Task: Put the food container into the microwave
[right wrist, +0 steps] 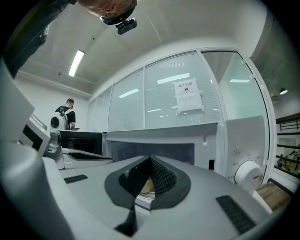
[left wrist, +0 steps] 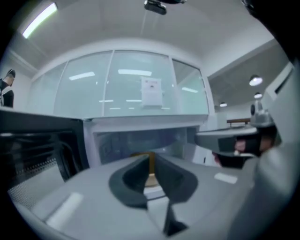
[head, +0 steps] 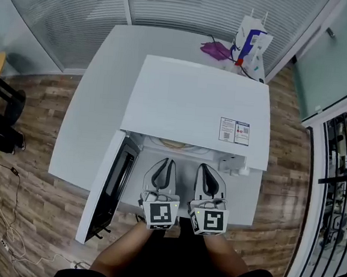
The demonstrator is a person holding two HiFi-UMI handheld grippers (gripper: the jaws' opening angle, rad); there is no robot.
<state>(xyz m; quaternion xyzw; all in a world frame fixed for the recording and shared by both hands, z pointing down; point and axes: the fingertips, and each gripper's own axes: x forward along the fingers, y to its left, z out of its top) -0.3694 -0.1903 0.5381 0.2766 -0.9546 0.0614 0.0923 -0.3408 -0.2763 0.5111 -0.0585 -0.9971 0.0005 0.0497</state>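
The white microwave (head: pixel 195 100) stands on the white table (head: pixel 95 98), its door (head: pixel 112 187) swung open to the left. The food container (head: pixel 173 144), white with tan food, lies in the cavity just under the top's front edge. Both grippers are side by side at the opening. The left gripper (head: pixel 167 164) has its jaws closed to a thin slit, and the container's white rim (left wrist: pixel 153 190) shows between them. The right gripper (head: pixel 206 169) is also closed, with the rim (right wrist: pixel 146 197) and yellowish food in its jaw gap. Both seem to pinch the container's near edge.
A purple item (head: pixel 215 49) and a white-and-blue bag (head: pixel 249 45) sit at the table's far edge behind the microwave. The control knob (right wrist: pixel 247 174) is right of the cavity. A black chair (head: pixel 0 114) stands on the wood floor at left. A person (right wrist: pixel 67 115) stands far off.
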